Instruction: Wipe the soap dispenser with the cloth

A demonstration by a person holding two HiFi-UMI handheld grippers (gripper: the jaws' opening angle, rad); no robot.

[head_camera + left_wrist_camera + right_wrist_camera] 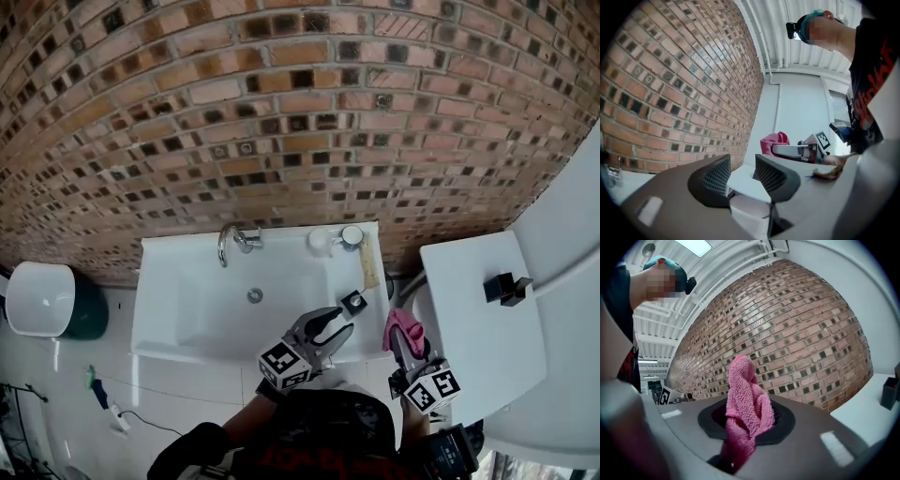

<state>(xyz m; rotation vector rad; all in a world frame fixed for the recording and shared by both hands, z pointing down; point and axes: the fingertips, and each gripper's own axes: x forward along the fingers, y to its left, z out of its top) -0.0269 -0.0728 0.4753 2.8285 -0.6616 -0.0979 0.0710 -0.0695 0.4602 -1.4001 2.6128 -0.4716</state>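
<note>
**Item 1. Right tongs** [401,345]: clenched, gripping a pink cloth [404,328]. In the right gripper view the cloth [746,394] is bunching upright between the pads and rising above them.

**Item 2. Left tongs** [339,323]: released, with the jaws standing apart and nothing sitting between them. They are hanging just left of the right tongs, over the near rim of the sink [187,309].

**Item 3. Soap dispenser** [351,237]: apparently the chrome-topped bottle standing on the back rim of the sink. It is sitting ahead of both tongs and well apart from them, beside a white round item [321,241]. Nothing is touching it.

**Item 4. Other stock:**
- Tap [232,242], ahead and left of the left tongs.
- Small black square piece [353,302], just beyond the left tongs.
- White worktop [478,319], right of the right tongs, carrying a black block [506,288].

**Step in hand (judgement):** The approach is under way. The cloth is secured, but wiping is not yet starting.

**Next move (judgement):**
- The right tongs are needing to carry the cloth forward and slightly left until it meets the dispenser's body.
- The left tongs are probably needing to close on the dispenser and steady it against tipping.
</note>
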